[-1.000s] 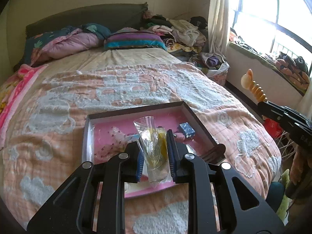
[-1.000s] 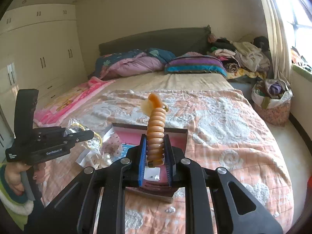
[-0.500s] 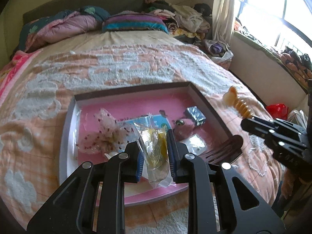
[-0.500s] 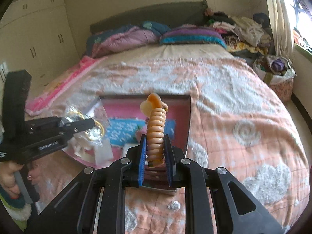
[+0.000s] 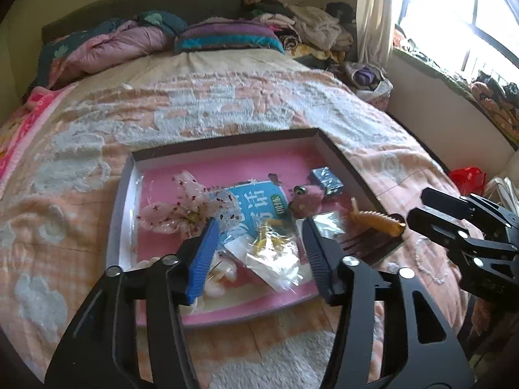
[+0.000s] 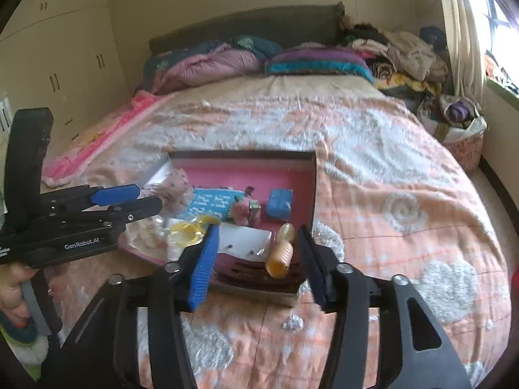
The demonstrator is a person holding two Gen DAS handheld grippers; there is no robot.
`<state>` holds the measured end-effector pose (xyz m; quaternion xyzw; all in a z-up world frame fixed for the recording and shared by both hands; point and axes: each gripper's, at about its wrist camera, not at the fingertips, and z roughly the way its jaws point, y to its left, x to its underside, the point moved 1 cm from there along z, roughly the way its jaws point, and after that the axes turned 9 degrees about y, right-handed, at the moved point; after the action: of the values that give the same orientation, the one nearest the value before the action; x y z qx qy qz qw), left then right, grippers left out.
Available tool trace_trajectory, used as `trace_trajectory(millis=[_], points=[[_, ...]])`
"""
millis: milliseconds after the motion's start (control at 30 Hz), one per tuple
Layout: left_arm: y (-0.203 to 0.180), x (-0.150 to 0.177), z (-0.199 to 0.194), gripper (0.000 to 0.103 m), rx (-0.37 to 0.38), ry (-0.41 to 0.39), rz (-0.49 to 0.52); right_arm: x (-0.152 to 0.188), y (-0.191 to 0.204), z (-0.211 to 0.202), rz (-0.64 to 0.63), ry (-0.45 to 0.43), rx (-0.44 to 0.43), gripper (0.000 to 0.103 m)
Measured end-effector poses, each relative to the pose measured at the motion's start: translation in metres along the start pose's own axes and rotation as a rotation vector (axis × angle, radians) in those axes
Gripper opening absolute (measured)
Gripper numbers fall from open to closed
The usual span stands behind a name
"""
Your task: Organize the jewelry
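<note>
A dark-rimmed box (image 5: 337,159) with a pink floor lies on the bed; it also shows in the right wrist view (image 6: 313,191). My left gripper (image 5: 258,240) is open above its near part. A clear bag with a yellow ring (image 5: 272,256) lies between the open fingers, loose in the box; the right wrist view shows it too (image 6: 186,231). My right gripper (image 6: 254,253) is open. The orange spiral hair tie (image 6: 280,253) lies free at the box's near right corner, on a dark comb (image 5: 369,243). The hair tie also shows in the left wrist view (image 5: 376,218).
The box also holds a sheer pink bow (image 5: 181,209), a blue card (image 5: 256,204), a blue foil packet (image 5: 326,178) and a pink fuzzy piece (image 5: 306,201). Pillows (image 5: 227,37) and piled clothes (image 5: 311,29) lie at the bed's head. A wardrobe (image 6: 61,61) stands on the left.
Both grippers have lowered to the box and opened. The left has let go of the clear bag and the right has let go of the spiral hair tie; both now lie in the box.
</note>
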<state>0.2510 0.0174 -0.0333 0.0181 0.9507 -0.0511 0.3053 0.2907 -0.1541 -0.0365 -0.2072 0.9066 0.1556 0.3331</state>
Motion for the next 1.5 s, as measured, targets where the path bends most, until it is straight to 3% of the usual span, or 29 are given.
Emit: trace_trajectory(millis=[67, 133, 200, 300, 600, 933, 1500], points=[[-0.003, 0.004, -0.012, 0.061, -0.005, -0.018, -0.002, 0.004, 0.002, -0.019, 0.006, -0.038, -0.002, 0.073], [-0.006, 0.012, -0.027, 0.066, -0.021, -0.040, 0.000, 0.009, 0.005, -0.037, 0.005, -0.070, -0.005, 0.078], [-0.007, 0.019, -0.038, 0.081, -0.033, -0.053, -0.003, 0.015, 0.009, -0.058, 0.002, -0.104, -0.001, 0.085], [-0.007, 0.035, -0.058, 0.093, -0.056, -0.068, -0.021, 0.023, 0.014, -0.082, -0.006, -0.136, -0.002, 0.093], [-0.008, 0.082, -0.093, 0.093, -0.103, -0.076, -0.066, 0.055, 0.032, -0.112, -0.052, -0.131, 0.010, 0.096], [-0.005, 0.118, -0.097, 0.093, -0.097, -0.057, -0.139, 0.088, 0.042, -0.101, -0.010, -0.054, -0.007, 0.096], [-0.013, 0.128, -0.098, 0.093, -0.092, -0.043, -0.144, 0.097, 0.046, -0.104, -0.010, -0.036, -0.012, 0.096]])
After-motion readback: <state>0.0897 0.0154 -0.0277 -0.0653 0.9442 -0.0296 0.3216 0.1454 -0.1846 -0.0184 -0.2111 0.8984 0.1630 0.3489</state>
